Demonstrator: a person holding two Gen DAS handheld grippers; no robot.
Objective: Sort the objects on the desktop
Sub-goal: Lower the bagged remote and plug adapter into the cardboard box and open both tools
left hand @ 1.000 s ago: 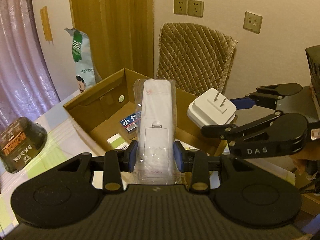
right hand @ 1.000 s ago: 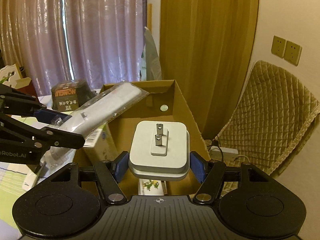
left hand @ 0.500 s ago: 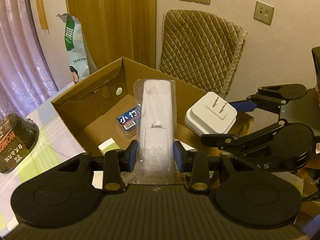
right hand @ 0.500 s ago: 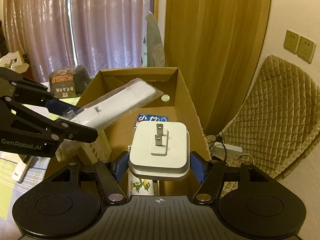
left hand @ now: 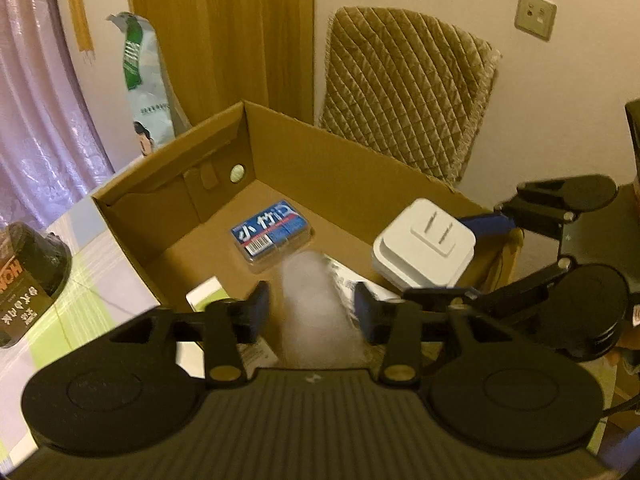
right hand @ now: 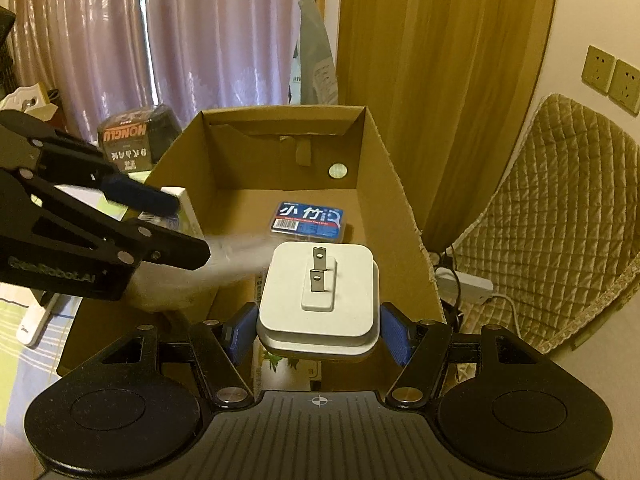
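Two tools over the cardboard box (right hand: 392, 216): my left tool (left hand: 311, 312) gapes, a blurred white packet (left hand: 316, 312) between its fingers; my right tool (right hand: 318, 334) clamps the charger (right hand: 318, 300), which I'd release low.

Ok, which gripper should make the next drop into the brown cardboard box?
The right gripper. It holds the white square plug adapter over the brown cardboard box. The left gripper is open, with a blurred white bagged item dropping between its fingers.
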